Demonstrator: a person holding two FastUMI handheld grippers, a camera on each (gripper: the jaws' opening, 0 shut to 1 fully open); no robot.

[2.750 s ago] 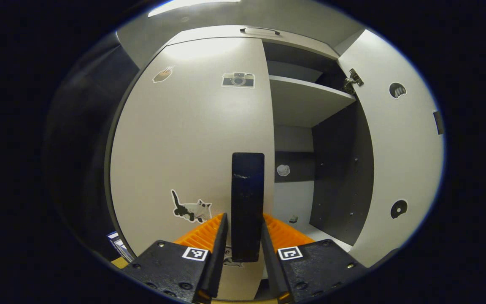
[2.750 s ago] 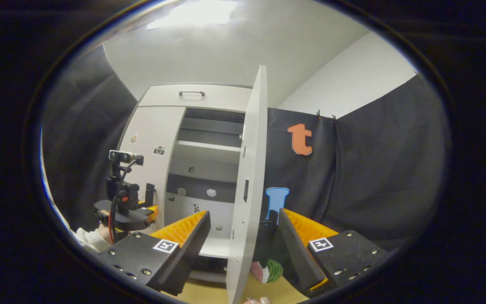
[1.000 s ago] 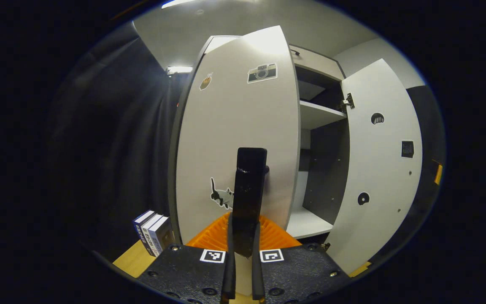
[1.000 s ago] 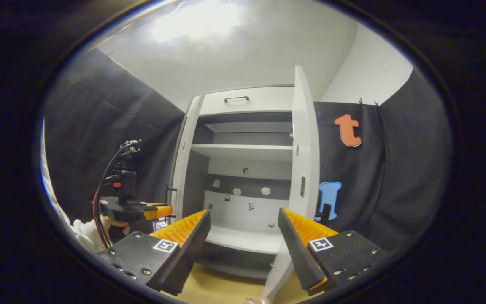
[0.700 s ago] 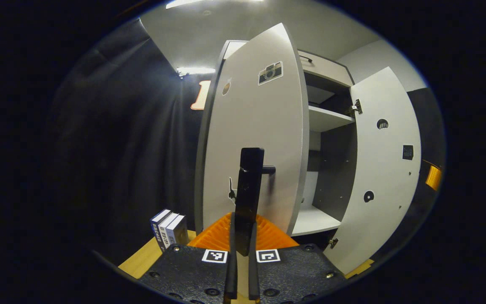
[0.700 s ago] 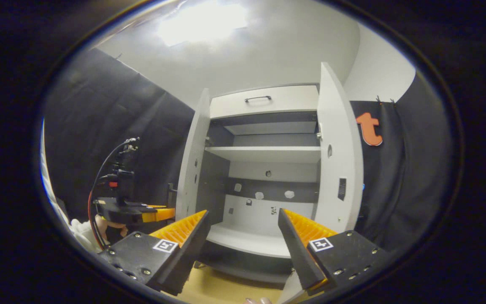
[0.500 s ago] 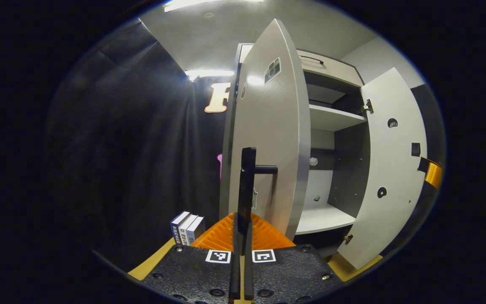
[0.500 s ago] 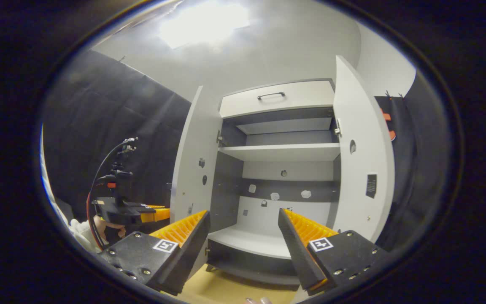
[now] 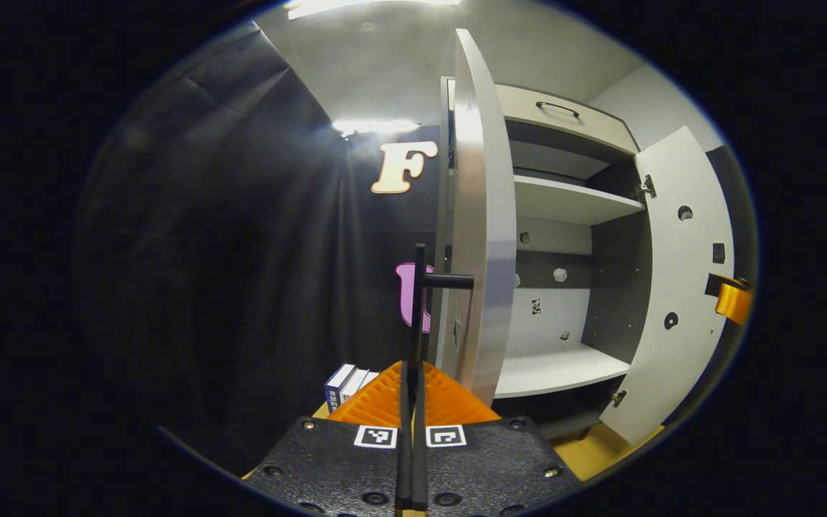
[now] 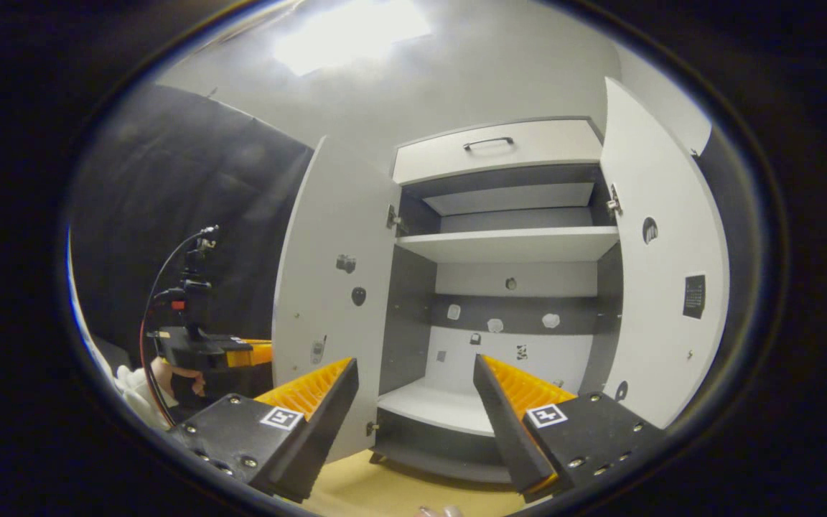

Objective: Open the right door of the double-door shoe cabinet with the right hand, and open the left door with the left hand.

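I see a row of upright books [image 9: 347, 383] on the wooden floor [image 10: 377, 494] by the black curtain [image 9: 241, 251], a bright ceiling light [image 10: 349, 32] overhead

One pale grey double-door shoe cabinet [image 10: 500, 248] stands with two flat grey doors: the left door [image 10: 331, 287] and the right door [image 10: 661, 266]. One drawer front with one dark curved handle [image 10: 487, 143] sits on top. Inside is one light shelf board [image 10: 507, 244]. Three upright books [image 9: 345, 384] stand beside the cabinet. Two sets of tongs show: left [image 9: 411, 402], right [image 10: 413, 402].
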